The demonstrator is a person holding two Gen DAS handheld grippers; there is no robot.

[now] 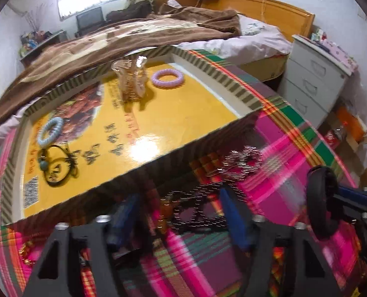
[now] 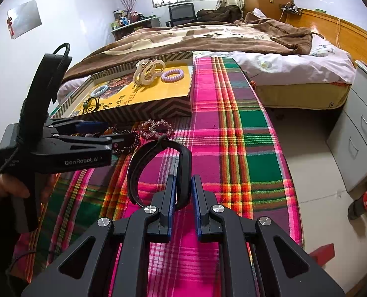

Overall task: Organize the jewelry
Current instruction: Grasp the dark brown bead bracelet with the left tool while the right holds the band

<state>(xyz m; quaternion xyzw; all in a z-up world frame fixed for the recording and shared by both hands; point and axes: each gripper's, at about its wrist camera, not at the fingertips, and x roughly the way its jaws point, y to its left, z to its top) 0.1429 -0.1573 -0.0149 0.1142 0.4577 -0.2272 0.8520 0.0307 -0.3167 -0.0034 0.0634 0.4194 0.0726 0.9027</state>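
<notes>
A shallow yellow box (image 1: 183,113) on the plaid cloth (image 2: 232,148) holds a purple coil tie (image 1: 167,78), a cream hair claw (image 1: 131,81), a pale blue coil tie (image 1: 51,131) and a black cord necklace (image 1: 54,165). In front of the box lie a sparkly hair clip (image 1: 245,160) and a dark beaded chain (image 1: 198,205). My left gripper (image 1: 178,220) is down over the chain, and its blue pads stand apart on either side of it; this view is blurred. My right gripper (image 2: 184,193) is shut on a curved black band (image 2: 158,148) held above the cloth.
A bed with a brown blanket (image 2: 208,37) runs behind the table. A white drawer unit (image 2: 356,136) stands at the right, with a cola bottle (image 2: 366,198) lying on the floor by it. A person's hand (image 2: 7,188) holds the left gripper at the table's left side.
</notes>
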